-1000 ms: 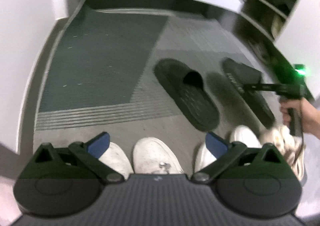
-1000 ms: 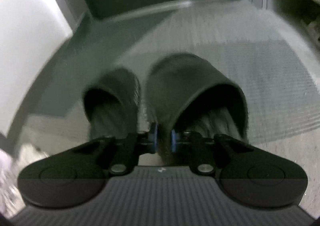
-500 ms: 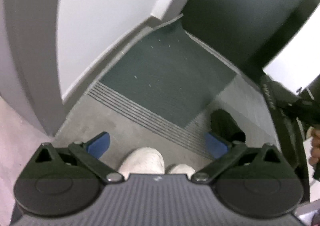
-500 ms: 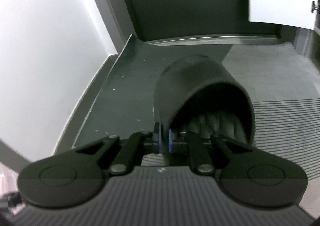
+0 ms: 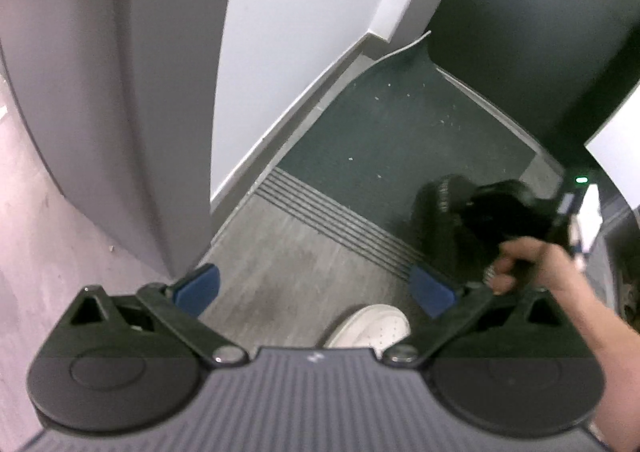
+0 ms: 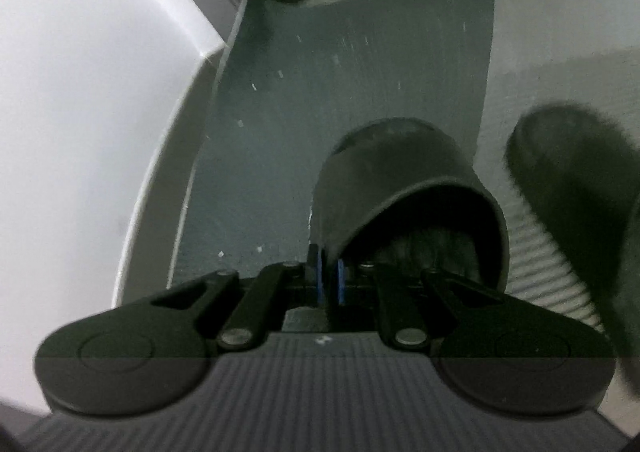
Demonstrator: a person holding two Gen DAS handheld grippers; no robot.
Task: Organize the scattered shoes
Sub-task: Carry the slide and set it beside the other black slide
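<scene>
A dark green mat (image 6: 360, 64) covers the floor by the white wall (image 6: 80, 92). Above it the right gripper (image 6: 329, 276) has its jaws clamped on a black slipper's (image 6: 400, 188) strap edge, a second slipper (image 6: 580, 188) just beside. The left gripper (image 5: 316, 286) hangs wide apart, empty, over a white sneaker (image 5: 372, 326).

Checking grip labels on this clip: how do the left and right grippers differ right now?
The left gripper has its jaws wide apart and holds nothing; the right gripper is shut on the edge of a black slipper. The left hangs over bare grey floor, the right over the dark mat. Both have blue pads.
</scene>
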